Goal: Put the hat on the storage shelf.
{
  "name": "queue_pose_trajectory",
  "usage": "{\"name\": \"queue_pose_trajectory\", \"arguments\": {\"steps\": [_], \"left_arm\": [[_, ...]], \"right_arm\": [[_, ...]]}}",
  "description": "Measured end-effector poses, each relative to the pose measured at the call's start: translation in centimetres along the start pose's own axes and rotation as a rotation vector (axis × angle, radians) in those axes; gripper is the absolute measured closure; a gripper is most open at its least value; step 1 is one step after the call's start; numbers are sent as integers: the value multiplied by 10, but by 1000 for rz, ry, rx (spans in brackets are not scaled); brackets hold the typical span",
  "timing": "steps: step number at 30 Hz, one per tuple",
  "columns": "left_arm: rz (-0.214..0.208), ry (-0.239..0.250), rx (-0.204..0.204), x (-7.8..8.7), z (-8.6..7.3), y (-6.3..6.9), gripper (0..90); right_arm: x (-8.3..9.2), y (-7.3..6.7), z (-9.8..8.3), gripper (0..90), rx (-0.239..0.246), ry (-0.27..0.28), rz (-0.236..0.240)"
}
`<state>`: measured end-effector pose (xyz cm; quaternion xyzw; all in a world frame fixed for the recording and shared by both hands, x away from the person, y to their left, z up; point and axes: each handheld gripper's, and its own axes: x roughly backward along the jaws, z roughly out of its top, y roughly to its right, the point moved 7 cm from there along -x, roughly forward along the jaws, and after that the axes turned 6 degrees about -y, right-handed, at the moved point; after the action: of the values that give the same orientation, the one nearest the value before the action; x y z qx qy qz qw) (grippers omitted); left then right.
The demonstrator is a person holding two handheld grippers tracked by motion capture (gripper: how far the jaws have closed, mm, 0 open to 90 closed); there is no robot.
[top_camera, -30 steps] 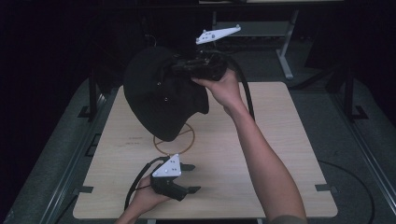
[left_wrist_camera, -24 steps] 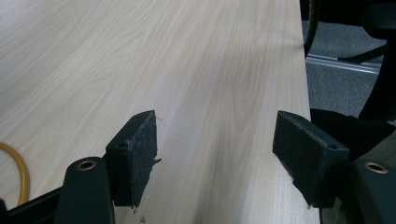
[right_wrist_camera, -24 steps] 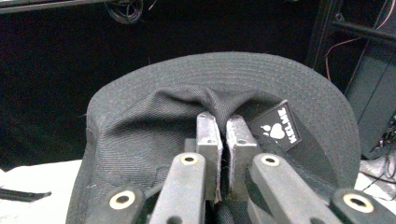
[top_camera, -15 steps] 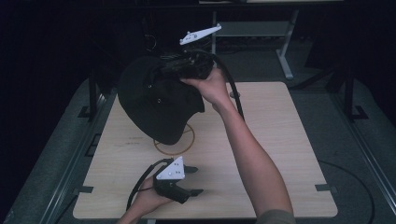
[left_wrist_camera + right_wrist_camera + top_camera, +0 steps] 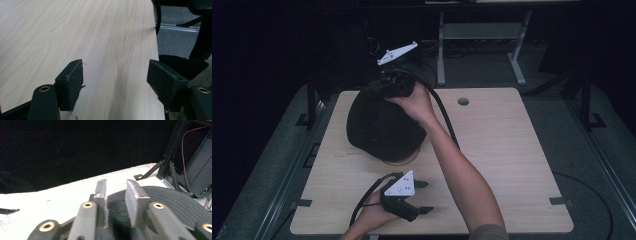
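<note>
The right gripper (image 5: 384, 86) has just been opening its jaws, with the black hat's (image 5: 379, 127) brim in the gap. The left gripper (image 5: 422, 196) rests open and empty on the table (image 5: 512, 150), near the hat. The hat could slip off the far edge if let go now.

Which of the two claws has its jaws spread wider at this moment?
The left claw, near the table's front edge: its jaws stand wide with bare wood between. The right claw, over the black hat, shows a narrow gap, just opening.
</note>
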<state>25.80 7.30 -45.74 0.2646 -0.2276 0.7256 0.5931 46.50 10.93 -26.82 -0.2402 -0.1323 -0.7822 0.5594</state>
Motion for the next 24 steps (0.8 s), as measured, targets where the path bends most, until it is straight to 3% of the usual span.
{"name": "queue_pose_trajectory", "arguments": {"steps": [6,13,21,24], "left_arm": [[5,-2,-6,-2,1,-1,282],[4,5,1,1,-1,-1,276],[16,25,39,6,-3,-6,273],[19,18,35,6,-4,-7,271]], "right_arm": [[18,3,-10,591,-19,12,12],[44,15,-30,529,-59,57,-4],[59,19,-46,449,-104,73,-8],[62,20,-47,441,-109,77,-16]]}}
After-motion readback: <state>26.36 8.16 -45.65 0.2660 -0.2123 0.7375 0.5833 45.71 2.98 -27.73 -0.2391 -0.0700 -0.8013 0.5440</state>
